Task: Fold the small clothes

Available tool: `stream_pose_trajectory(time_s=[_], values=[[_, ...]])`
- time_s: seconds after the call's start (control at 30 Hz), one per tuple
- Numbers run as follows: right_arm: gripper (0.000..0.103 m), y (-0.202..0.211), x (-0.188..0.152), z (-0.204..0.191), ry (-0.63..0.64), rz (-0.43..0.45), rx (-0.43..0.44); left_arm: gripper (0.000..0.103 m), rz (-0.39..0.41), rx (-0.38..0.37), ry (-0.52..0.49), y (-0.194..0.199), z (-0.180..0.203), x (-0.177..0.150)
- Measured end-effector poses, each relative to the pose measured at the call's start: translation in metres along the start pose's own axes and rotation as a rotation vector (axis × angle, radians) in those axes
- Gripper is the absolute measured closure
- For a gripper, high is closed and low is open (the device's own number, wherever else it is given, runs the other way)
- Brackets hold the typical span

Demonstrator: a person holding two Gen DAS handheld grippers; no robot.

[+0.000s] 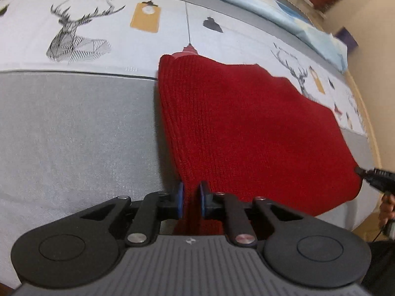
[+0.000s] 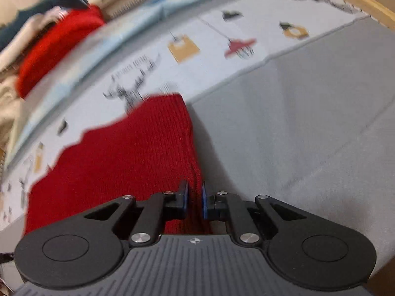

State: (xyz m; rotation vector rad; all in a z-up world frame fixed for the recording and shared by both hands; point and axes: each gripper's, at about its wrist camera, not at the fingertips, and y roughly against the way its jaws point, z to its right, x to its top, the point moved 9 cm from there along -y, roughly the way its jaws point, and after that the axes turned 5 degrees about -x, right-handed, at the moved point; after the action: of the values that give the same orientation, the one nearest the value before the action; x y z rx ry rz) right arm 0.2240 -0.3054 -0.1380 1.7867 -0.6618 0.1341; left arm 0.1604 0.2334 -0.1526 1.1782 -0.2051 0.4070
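A: Knitwear between both sets of jaws here. The red ribbed knit garment (image 1: 246, 128) lies spread on the grey and white bedsheet with deer and lamp prints (image 1: 74, 123), and the left gripper (image 1: 191, 201) has its near left edge pinched between the blue pads, jaws drawn in tight on the fabric.

B: Same on the other side. The right gripper (image 2: 195, 201) is clamped on a fold of that red knit (image 2: 128, 153), which runs up between its blue fingertips (image 2: 203, 199) and out across the sheet (image 2: 296, 123).

A: From the left wrist view the right gripper's tip (image 1: 370, 175) shows at the garment's far right corner, touching it, though the frame edge cuts most of it off.

B: The right wrist view is blurred. A second red mass (image 2: 56, 46) sits at upper left among pale cloth; I can't tell what it is. The garment's near hem is hidden under both gripper bodies.
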Motion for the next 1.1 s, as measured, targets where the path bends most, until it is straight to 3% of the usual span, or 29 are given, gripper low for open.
stream_pose_trajectory(time_s=[0.1,0.17,0.27,0.33,0.37,0.53,0.63,0.73,0.97,1.1], values=[[0.085,-0.004,-0.01,-0.004,0.037,-0.04,-0.008,0.088,-0.036,0.042,-0.003,-0.003,0.0,-0.006],[0.075,-0.001,-0.014,-0.005,0.069,-0.052,-0.033,0.088,-0.035,0.05,0.003,-0.001,-0.001,-0.006],[0.071,0.005,-0.021,-0.003,0.054,-0.082,0.0,0.087,0.028,-0.003,-0.043,0.012,0.014,0.001],[0.069,0.006,-0.024,-0.004,0.088,-0.105,-0.002,0.076,0.035,-0.045,-0.074,0.015,0.022,0.001],[0.069,0.002,-0.027,-0.005,0.115,-0.126,-0.006,0.076,0.03,-0.046,-0.091,0.015,0.025,0.0],[0.071,-0.01,-0.052,-0.003,0.256,-0.217,-0.084,0.076,-0.062,0.083,-0.104,-0.002,0.007,-0.015],[0.087,-0.005,-0.054,-0.01,0.308,-0.193,-0.06,0.076,-0.062,0.064,-0.111,-0.002,0.008,-0.014],[0.089,0.002,-0.053,-0.009,0.308,-0.176,-0.038,0.079,-0.068,0.071,-0.137,-0.001,0.009,-0.017],[0.087,0.002,-0.055,-0.006,0.33,-0.176,-0.066,0.079,-0.014,0.081,-0.194,0.008,0.021,-0.013],[0.079,0.016,-0.04,-0.011,0.316,-0.074,-0.083,0.079,0.007,0.089,-0.209,0.012,0.025,-0.01]])
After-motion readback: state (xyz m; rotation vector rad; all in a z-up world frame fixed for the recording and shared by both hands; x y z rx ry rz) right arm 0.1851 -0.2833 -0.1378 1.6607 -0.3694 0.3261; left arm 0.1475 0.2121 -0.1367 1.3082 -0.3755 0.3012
